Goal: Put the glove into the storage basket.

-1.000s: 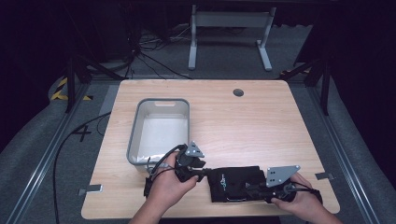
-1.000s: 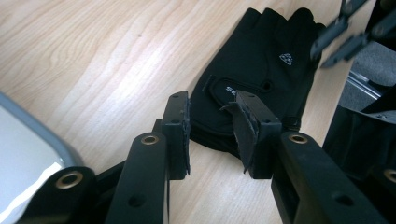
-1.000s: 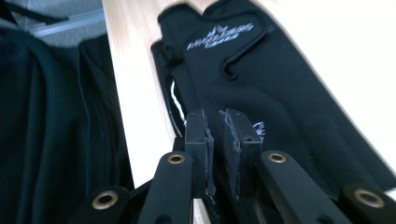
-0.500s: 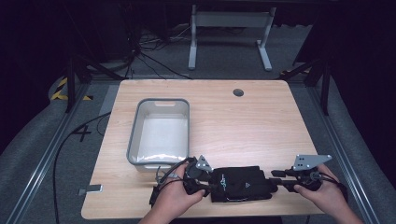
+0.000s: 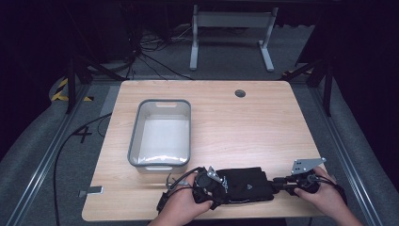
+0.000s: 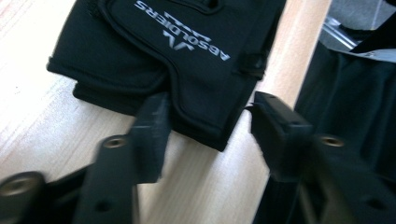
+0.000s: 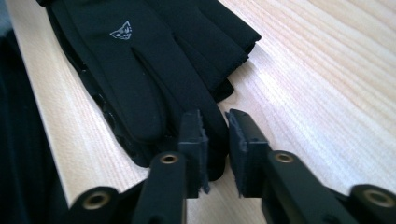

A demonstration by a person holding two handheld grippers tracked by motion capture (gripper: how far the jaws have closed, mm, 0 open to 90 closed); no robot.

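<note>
A pair of black gloves (image 5: 247, 186) lies flat near the table's front edge, one on the other. The cuff end carries white lettering (image 6: 177, 60), and the finger end has a small cat logo (image 7: 140, 70). My left gripper (image 5: 211, 183) is at the cuff end. In the left gripper view it (image 6: 208, 119) stands open, its jaws on either side of the cuff's corner. My right gripper (image 5: 278, 182) is at the finger end. Its jaws (image 7: 215, 126) are pinched on the tip of one glove finger.
A grey plastic bin (image 5: 134, 136) stands empty on the wooden table (image 5: 263, 127), just behind and left of the gloves. A cable hole (image 5: 240, 93) sits near the far edge. The table's front edge runs close below the gloves, with dark cloth past it.
My left gripper has dropped toward the front edge onto the cuff end. My right gripper swung out to the right, then came back in to the fingertips. The gloves have shifted slightly.
</note>
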